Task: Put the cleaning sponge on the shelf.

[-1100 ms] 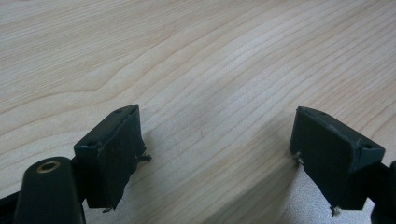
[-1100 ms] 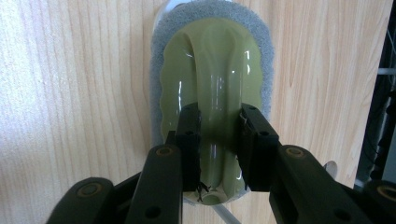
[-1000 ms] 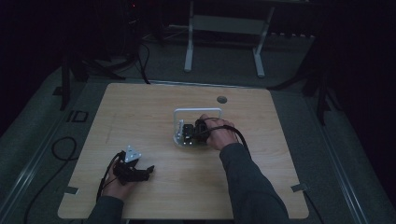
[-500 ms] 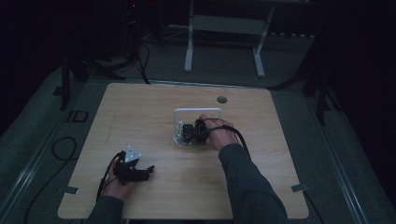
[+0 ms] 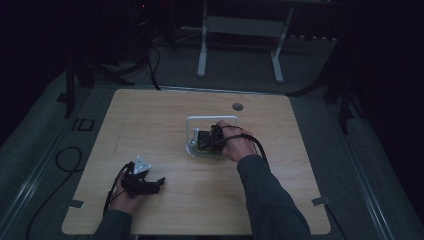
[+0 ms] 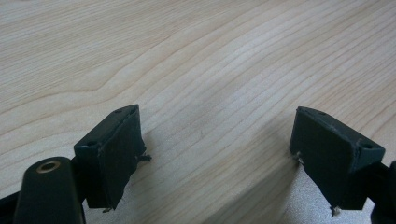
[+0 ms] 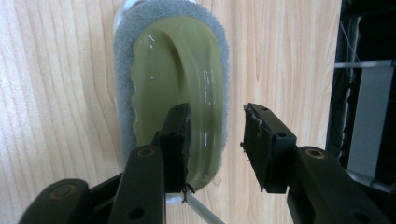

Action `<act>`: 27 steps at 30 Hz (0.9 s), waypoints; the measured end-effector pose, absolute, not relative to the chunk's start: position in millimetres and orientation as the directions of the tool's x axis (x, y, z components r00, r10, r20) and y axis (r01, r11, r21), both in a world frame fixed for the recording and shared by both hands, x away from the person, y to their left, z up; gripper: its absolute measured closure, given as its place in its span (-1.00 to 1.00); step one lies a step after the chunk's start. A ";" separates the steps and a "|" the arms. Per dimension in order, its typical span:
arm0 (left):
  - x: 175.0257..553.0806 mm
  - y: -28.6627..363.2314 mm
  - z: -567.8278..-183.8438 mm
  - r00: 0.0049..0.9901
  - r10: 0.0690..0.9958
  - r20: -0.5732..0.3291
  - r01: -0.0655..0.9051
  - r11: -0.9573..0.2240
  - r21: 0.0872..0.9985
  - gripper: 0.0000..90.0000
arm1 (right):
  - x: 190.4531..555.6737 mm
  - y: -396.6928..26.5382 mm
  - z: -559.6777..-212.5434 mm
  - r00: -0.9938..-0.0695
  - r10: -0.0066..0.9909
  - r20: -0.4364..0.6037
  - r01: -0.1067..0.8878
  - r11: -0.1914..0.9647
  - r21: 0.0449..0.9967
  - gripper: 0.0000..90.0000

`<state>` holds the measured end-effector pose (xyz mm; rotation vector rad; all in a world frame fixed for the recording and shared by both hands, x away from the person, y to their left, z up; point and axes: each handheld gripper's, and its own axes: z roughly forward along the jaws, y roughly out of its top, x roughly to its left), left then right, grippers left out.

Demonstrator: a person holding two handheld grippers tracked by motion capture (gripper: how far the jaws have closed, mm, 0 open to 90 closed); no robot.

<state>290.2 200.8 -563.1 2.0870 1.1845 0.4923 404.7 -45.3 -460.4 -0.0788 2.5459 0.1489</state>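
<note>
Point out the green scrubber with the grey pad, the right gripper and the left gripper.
green scrubber (image 7: 180,74), right gripper view, on its glossy green top.
right gripper (image 7: 215,147), right gripper view, midway between its open jaw tips.
left gripper (image 6: 215,154), left gripper view, midway between its open jaw tips.

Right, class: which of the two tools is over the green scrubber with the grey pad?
The right tool: it hangs over the scrubber, jaws just opened, its edge between them unpressed. The left tool faces bare table.
</note>
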 end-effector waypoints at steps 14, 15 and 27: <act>290.3 200.7 -563.3 0.513 0.858 -0.005 0.599 -0.354 0.718 -0.62 | 396.2 -59.7 -449.3 -0.813 0.011 -0.582 -0.087 0.986 0.140 0.33; 290.3 200.7 -563.3 0.513 0.858 -0.006 0.600 -0.354 0.718 -0.62 | 395.2 -61.3 -449.0 -0.817 0.015 -0.576 -0.088 0.985 0.149 0.32; 290.4 200.8 -563.3 0.514 0.858 -0.004 0.599 -0.356 0.718 -0.62 | 374.2 -82.9 -440.7 -0.846 0.109 -0.522 -0.048 0.959 0.279 0.26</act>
